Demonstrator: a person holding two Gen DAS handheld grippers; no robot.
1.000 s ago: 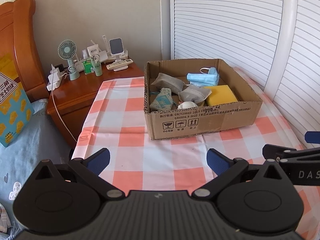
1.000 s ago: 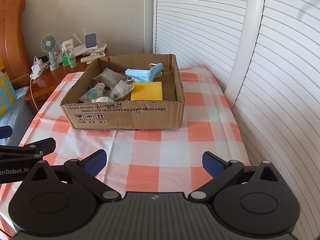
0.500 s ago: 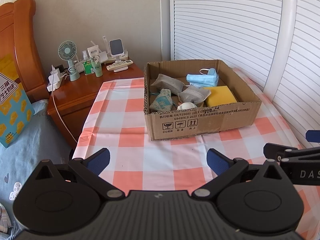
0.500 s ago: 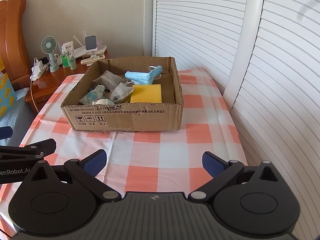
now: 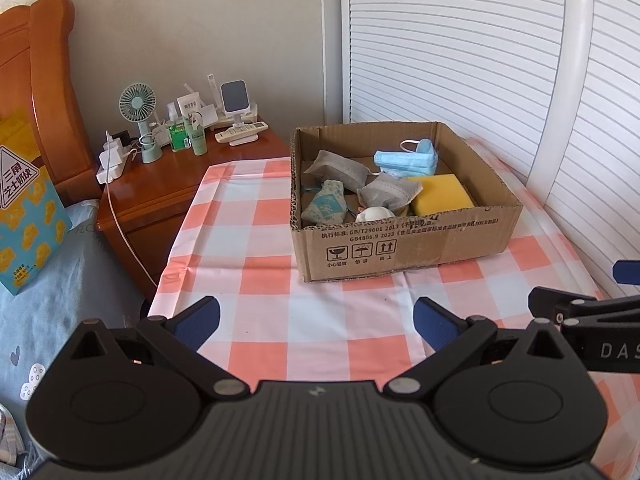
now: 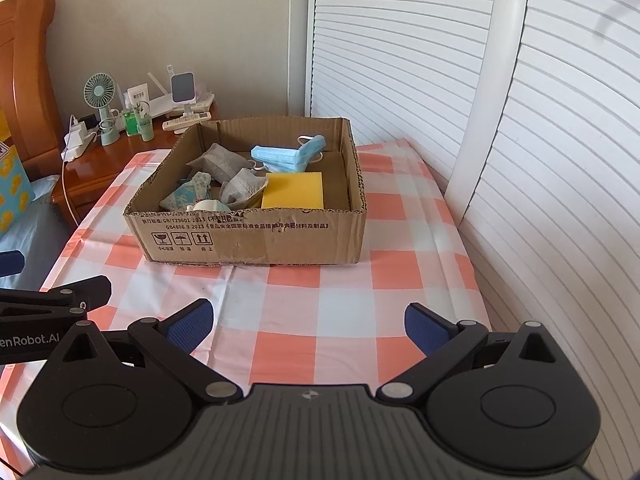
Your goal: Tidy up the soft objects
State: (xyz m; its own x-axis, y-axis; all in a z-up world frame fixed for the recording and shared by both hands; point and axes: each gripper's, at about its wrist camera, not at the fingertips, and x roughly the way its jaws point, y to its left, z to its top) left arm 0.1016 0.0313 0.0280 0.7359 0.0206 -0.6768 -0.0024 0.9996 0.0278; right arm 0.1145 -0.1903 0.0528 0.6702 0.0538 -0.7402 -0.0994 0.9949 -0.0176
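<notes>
Soft objects: yellow sponge (image 6: 293,196), blue masks (image 6: 286,155), grey pouches (image 5: 339,169) inside cardboard box (image 6: 256,236) on checked table (image 6: 344,280) | left view alone shows box's right outer wall | left gripper (image 5: 316,320), right gripper (image 6: 308,322) hover short of box, jaws spread, empty

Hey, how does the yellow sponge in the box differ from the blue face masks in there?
The yellow sponge is one thick, flat block; the blue face masks are thin pleated pieces in a loose stack with white ear loops. The sponge lies near the box's front wall, the masks farther back. Both sit inside the cardboard box, untouched by either gripper.
</notes>
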